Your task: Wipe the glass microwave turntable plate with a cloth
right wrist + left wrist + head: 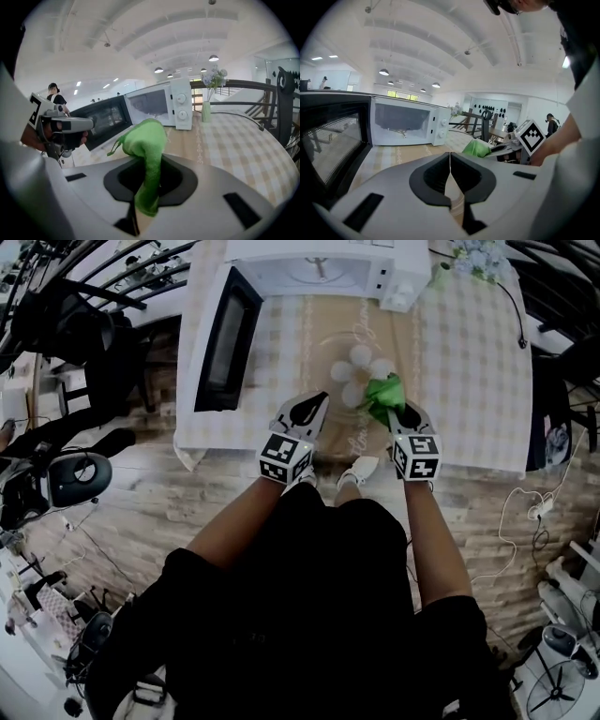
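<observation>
The glass turntable plate (328,351) lies on the checked table in front of the microwave, with several pale round patches showing on it. My right gripper (392,409) is shut on a green cloth (382,392) at the plate's near right part. The cloth (145,140) stands up out of the right gripper's (147,174) jaws. My left gripper (322,397) sits at the plate's near left rim with its jaws shut (450,161). I see nothing between them. The left gripper view also shows the cloth (476,149) and the right gripper (506,149).
The white microwave (319,263) stands at the table's back with its door (225,338) swung open on the left. A vase of flowers (441,276) stands right of it. The table's near edge (469,470) is just past my grippers. A dark railing (281,108) runs behind.
</observation>
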A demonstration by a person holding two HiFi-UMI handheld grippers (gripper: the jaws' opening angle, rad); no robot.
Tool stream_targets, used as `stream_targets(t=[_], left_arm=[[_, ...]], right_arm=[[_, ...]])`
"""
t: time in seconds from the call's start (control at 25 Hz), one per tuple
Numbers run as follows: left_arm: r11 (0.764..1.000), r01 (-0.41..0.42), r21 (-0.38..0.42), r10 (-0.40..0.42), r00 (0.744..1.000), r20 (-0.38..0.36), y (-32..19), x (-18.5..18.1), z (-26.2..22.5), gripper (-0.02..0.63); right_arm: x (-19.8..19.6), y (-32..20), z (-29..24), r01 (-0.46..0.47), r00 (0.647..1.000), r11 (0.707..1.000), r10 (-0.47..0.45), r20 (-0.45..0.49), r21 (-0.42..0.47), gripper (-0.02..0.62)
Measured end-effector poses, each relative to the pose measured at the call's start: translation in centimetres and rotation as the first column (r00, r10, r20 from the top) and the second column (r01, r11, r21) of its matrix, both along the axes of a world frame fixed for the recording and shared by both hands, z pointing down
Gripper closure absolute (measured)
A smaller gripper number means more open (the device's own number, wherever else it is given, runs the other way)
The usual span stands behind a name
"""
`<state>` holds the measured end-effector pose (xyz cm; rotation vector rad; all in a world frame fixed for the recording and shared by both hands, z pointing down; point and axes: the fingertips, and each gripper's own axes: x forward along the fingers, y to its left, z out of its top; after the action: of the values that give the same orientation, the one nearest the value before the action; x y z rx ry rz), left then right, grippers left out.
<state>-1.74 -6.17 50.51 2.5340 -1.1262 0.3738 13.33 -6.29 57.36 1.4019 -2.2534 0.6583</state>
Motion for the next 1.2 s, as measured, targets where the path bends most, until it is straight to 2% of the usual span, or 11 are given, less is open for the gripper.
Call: stream_targets(t=[0.16, 0.36, 0.48, 0.64, 0.76, 0.96, 1.2], left_arm=[[0.999, -0.008, 0.049, 0.01, 0.999, -0.035, -0.4, -0.6, -3.7, 0.584], [0.991, -0.061, 0.12, 0.067, 0.997, -0.044, 0.1, -0.8, -8.4, 0.584], [0.976, -0.092, 0.196, 0.102, 0.994, -0.043, 0.4, -0.7, -12.1, 0.584], [0.95, -0.122, 0.287, 0.141, 0.989, -0.049, 0.5, -0.6, -16.9, 0.584], [0.937, -0.135, 0.321, 0.165, 0.984, -0.067, 1.3, -0.4, -20.0, 0.584], [0.922, -0.138, 0.361, 0.185, 0.978, -0.099, 2.4, -0.7, -24.1, 0.584], [0.908, -0.131, 0.398, 0.187, 0.977, -0.105, 2.9, -1.6, -27.5, 0.584]], right_arm=[[-1.1, -0.9, -5.2, 0.023, 0.998, 0.996, -0.028, 0.055, 0.091, 0.526], [-2.5, -0.5, -11.9, 0.107, 0.99, 0.973, -0.124, 0.072, 0.204, 0.526], [-3.0, 0.2, -16.3, 0.142, 0.983, 0.951, -0.167, 0.072, 0.275, 0.526], [-3.3, 0.8, -22.1, 0.143, 0.974, 0.918, -0.196, 0.11, 0.371, 0.529], [-3.7, 2.0, -25.9, 0.15, 0.967, 0.889, -0.224, 0.124, 0.433, 0.531], [-4.3, 3.3, -31.4, 0.17, 0.963, 0.832, -0.255, 0.091, 0.528, 0.531], [-4.0, 4.1, -35.3, 0.142, 0.966, 0.799, -0.24, 0.093, 0.585, 0.531]])
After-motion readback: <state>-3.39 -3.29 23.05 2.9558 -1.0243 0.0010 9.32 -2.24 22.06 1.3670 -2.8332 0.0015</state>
